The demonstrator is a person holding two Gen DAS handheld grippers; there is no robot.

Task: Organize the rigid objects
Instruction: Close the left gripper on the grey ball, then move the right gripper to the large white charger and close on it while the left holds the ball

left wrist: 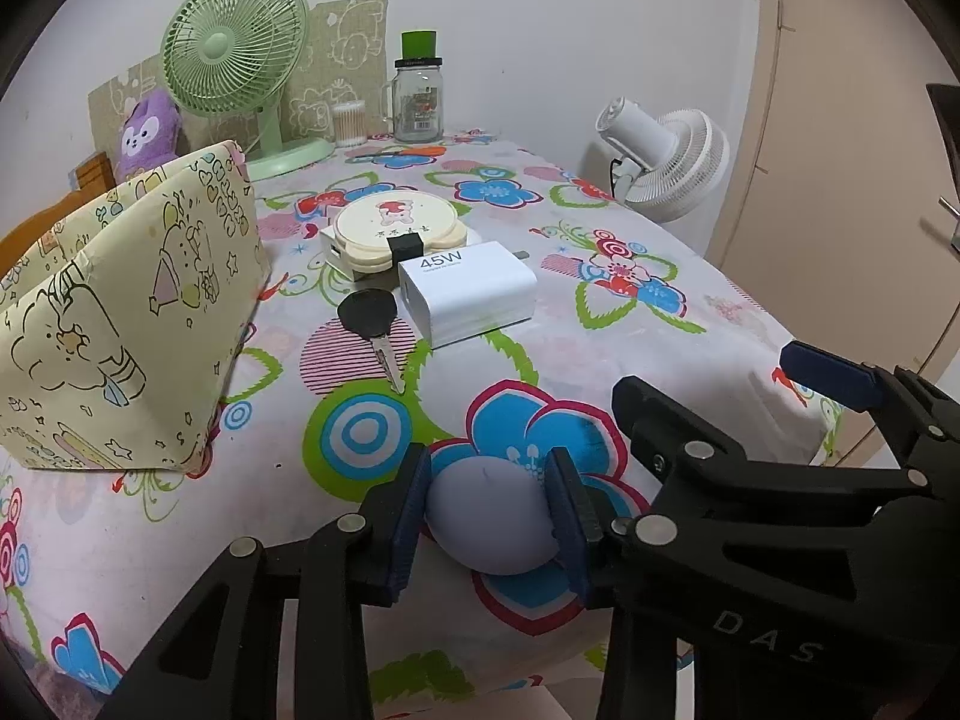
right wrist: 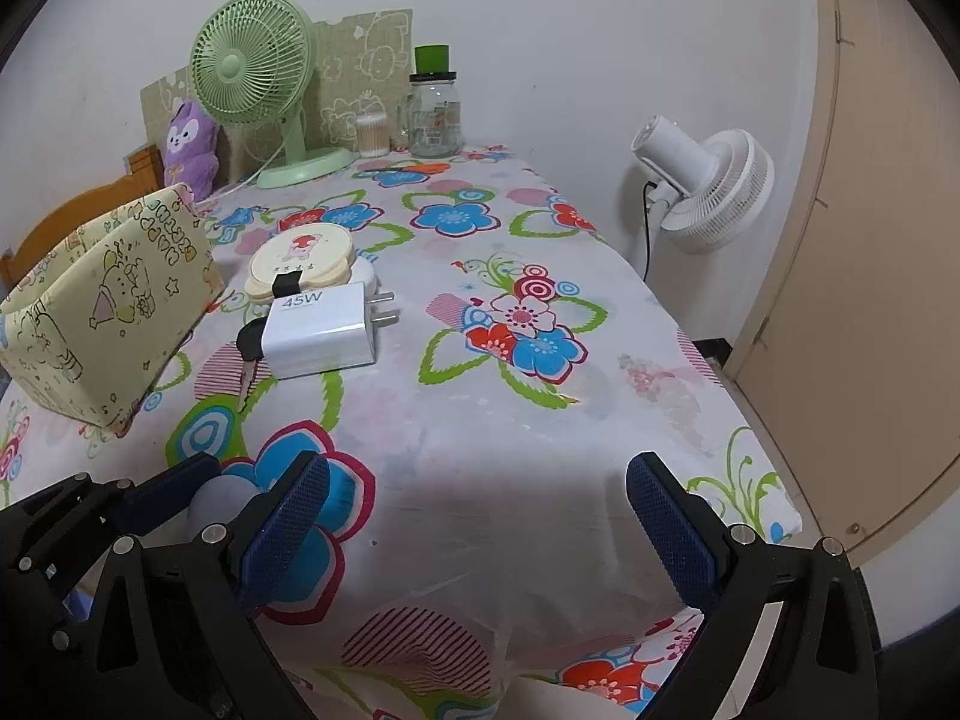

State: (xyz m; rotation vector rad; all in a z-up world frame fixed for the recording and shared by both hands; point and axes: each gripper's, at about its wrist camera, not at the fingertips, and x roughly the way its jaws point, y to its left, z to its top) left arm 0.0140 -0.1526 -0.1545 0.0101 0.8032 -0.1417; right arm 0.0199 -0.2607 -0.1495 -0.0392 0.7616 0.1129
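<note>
A pale lavender ball (left wrist: 489, 519) rests on the flowered tablecloth (left wrist: 600, 312) near the front edge, and my left gripper (left wrist: 488, 480) is shut on it with a blue pad pressed against each side. In the right wrist view the same ball (right wrist: 210, 504) peeks out between the left gripper's fingers. My right gripper (right wrist: 479, 474) hangs open over bare cloth to the ball's right, holding nothing. Farther back lie a white 45W charger (left wrist: 468, 294), a black-headed key (left wrist: 372, 318) and a round cream case (left wrist: 393, 234). A yellow fabric box (left wrist: 120, 324) stands open at the left.
Along the back wall stand a green desk fan (left wrist: 240, 60), a glass jar (left wrist: 418, 99), a tub of cotton swabs (left wrist: 349, 123) and a purple plush toy (left wrist: 147, 132). A white floor fan (right wrist: 702, 192) stands off the table's right edge, beside a beige door (right wrist: 870, 240).
</note>
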